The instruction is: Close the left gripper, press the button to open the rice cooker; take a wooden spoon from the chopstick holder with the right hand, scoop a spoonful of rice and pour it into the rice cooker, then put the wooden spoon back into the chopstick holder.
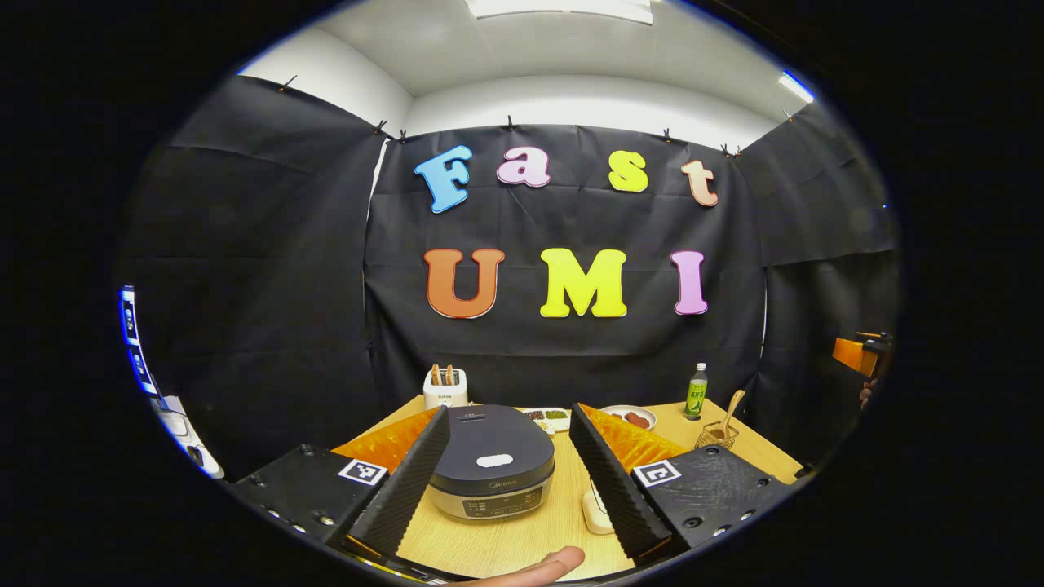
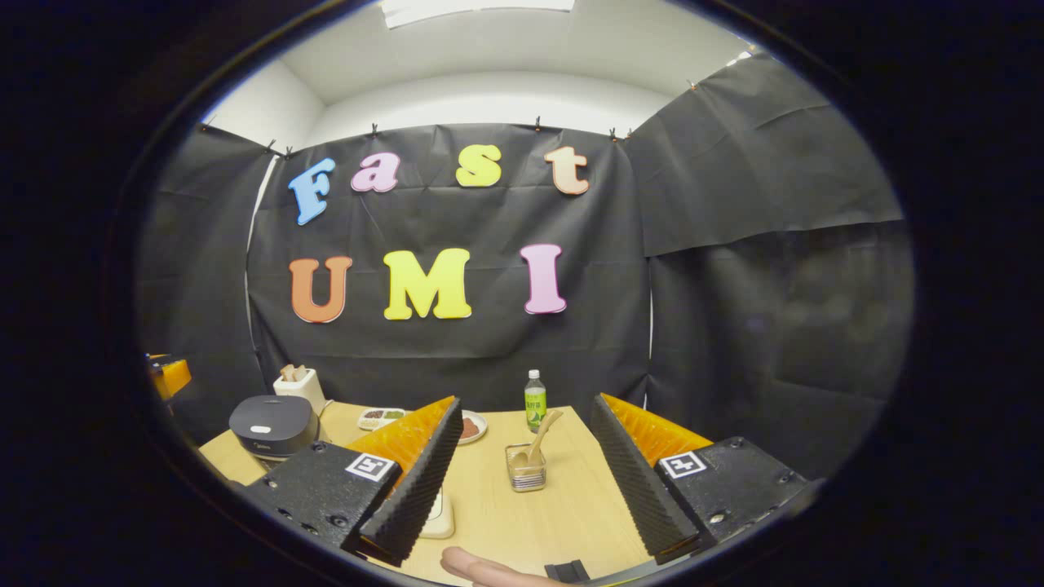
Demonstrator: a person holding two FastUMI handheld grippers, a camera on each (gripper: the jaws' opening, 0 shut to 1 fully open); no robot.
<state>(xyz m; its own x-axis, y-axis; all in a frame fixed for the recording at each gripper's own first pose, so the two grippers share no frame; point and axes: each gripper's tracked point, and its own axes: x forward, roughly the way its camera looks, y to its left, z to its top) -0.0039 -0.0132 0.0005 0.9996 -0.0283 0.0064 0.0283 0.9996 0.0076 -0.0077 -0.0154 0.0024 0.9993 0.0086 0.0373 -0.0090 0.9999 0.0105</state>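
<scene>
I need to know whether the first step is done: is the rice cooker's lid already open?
No. In the left gripper view the rice cooker sits with its dark lid flat and shut between the open jaws.

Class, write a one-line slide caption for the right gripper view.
Open right tool aimed at the wooden spoon in its chopstick holder; rice cooker closed.

The left gripper (image 1: 507,477) hangs with fingers (image 1: 404,489) spread, framing the lid-down rice cooker (image 1: 493,473) on the tabletop (image 1: 506,542).
</scene>
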